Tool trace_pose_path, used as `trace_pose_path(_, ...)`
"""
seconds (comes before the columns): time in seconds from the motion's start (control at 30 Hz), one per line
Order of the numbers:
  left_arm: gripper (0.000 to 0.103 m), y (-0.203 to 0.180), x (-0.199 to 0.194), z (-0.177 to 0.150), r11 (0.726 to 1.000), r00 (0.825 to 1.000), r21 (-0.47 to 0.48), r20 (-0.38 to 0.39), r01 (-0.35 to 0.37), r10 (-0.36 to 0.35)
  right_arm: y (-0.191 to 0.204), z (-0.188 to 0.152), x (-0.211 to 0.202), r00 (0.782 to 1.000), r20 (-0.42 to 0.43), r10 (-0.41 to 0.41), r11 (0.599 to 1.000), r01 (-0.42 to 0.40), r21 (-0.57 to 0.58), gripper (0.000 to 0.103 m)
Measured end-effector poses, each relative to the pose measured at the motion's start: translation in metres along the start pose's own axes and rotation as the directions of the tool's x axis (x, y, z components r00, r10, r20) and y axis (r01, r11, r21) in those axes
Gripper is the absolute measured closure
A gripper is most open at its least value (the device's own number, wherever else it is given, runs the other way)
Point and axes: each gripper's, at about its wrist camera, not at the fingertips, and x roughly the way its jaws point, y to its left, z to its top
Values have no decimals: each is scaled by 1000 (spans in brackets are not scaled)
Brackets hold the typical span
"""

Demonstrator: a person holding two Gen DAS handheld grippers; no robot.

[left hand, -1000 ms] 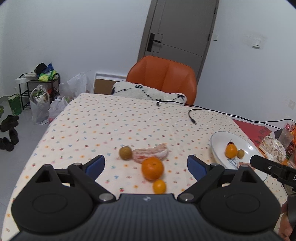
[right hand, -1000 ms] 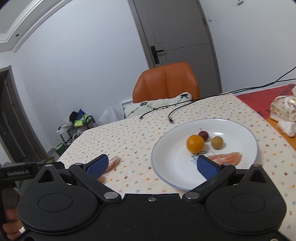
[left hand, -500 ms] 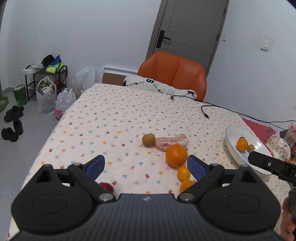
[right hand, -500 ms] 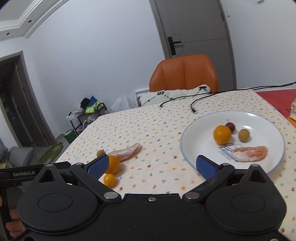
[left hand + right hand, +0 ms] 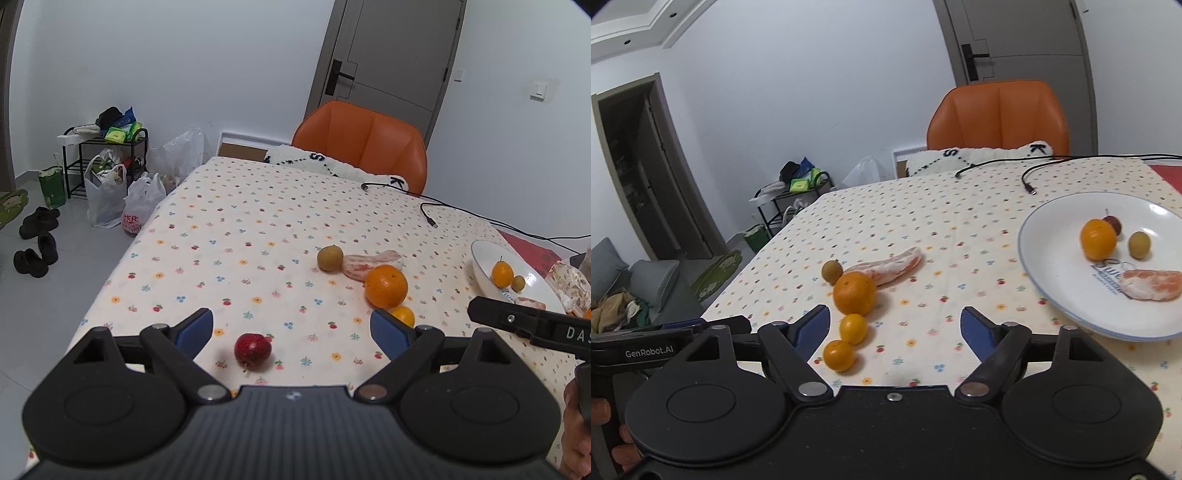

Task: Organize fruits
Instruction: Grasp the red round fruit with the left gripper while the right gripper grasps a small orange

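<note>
Both tongs open and empty: left tongs (image 5: 291, 328) over a red fruit (image 5: 252, 350) on the surface (image 5: 240, 236), right tongs (image 5: 894, 326) near loose oranges (image 5: 854, 292), plate (image 5: 1052, 236) holding four fruits

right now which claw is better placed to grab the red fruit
Left. The red fruit lies on the cloth between the open left claw's fingers, close in front. The right claw, also open, faces the small oranges and the plate; the red fruit is outside its view.
</note>
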Motion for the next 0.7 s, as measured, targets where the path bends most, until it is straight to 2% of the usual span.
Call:
trace_pose_path(0.17,16,12,2,-2,1000,1000,-27,-2,2,-2,11,-3,10,999,-36,15,1000,-15,-21,35)
trace_pose_path(0.33,37,23,8,-5,998,1000,-56,-28,2,-4,21,-7,21,997,-71,30,999,-33,-40,43)
trace_pose_path(0.47,42,27,13,-7,998,999,-66,-43,5,-8,26,-11,30,995,-96,34,998,-38,-47,47)
trace_pose_path(0.57,49,25,14,-9,999,999,-45,-42,5,-7,28,-14,35,993,-113,35,998,-41,-51,55)
trace_pose_path(0.67,70,25,15,-9,999,999,-47,-45,4,-6,29,-16,41,991,-125,53,997,-59,-49,61)
trace_pose_path(0.7,80,25,15,-9,999,999,-48,-51,8,-10,30,-17,41,991,-123,55,997,-62,-55,63)
